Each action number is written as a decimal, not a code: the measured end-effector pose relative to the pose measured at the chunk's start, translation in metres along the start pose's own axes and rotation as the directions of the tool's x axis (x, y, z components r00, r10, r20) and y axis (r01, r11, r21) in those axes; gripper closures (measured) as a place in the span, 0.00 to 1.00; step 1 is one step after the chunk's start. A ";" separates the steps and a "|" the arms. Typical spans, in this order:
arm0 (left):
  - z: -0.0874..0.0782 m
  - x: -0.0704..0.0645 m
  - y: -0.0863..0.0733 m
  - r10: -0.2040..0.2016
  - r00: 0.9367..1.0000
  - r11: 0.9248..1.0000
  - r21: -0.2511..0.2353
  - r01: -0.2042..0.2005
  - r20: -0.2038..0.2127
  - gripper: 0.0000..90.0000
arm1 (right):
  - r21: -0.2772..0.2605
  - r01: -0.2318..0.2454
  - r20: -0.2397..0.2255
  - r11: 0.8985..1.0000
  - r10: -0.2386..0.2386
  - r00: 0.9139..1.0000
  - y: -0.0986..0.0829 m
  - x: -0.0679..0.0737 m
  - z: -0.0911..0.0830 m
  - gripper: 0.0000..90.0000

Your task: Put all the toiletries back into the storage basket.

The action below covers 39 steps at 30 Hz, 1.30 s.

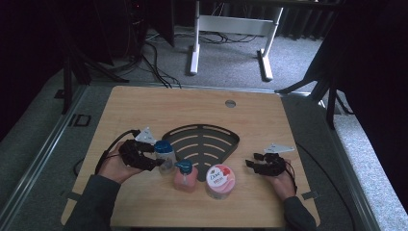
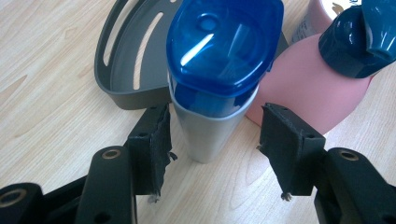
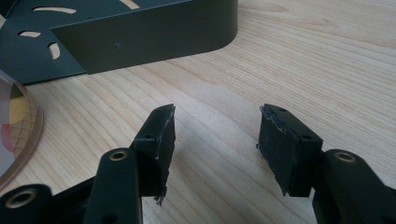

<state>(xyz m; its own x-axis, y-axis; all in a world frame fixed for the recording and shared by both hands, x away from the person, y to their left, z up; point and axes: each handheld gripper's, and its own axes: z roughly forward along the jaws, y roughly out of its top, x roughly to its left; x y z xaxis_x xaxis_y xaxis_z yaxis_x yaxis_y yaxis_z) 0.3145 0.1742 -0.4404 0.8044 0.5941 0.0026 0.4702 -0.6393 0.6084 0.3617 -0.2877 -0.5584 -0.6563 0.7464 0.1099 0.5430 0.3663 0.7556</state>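
Note:
A small clear bottle with a blue cap (image 1: 164, 155) (image 2: 215, 79) stands on the wooden table beside the dark slotted corner tray (image 1: 202, 140) (image 2: 130, 79). My left gripper (image 1: 153, 156) (image 2: 214, 140) is open, its jaws on either side of the bottle's body with a gap on each side. A pink pump bottle (image 1: 185, 175) (image 2: 322, 79) and a pink Dove jar (image 1: 220, 181) stand in front of the tray. My right gripper (image 1: 251, 160) (image 3: 215, 140) is open over bare wood, right of the jar, nothing between its jaws.
The tray's wall (image 3: 149, 35) lies just beyond the right gripper, and the jar's edge (image 3: 18, 126) shows at that view's left. A round grommet (image 1: 230, 103) sits at the table's far edge. Beyond the table are a white desk frame (image 1: 231, 29) and cables.

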 end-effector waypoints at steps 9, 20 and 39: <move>0.002 0.002 0.004 0.009 1.000 1.000 0.016 -0.009 0.005 0.49 | 0.001 0.010 -0.003 1.000 -0.010 1.000 0.000 0.001 0.000 0.49; 0.005 0.002 0.009 0.024 1.000 0.999 0.029 -0.024 0.016 0.49 | 0.000 0.008 -0.004 1.000 -0.008 1.000 0.000 0.001 0.000 0.49; 0.009 0.004 0.018 0.039 0.999 0.998 0.045 -0.041 0.028 0.47 | 0.000 0.007 -0.007 1.000 -0.007 1.000 0.000 0.000 0.000 0.49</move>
<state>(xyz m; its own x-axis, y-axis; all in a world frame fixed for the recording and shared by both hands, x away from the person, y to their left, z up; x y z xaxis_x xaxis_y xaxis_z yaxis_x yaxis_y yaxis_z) 0.3289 0.1608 -0.4364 0.8320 0.5547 0.0047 0.4528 -0.6840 0.5719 0.3618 -0.2871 -0.5586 -0.6638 0.7400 0.1086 0.5382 0.3717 0.7564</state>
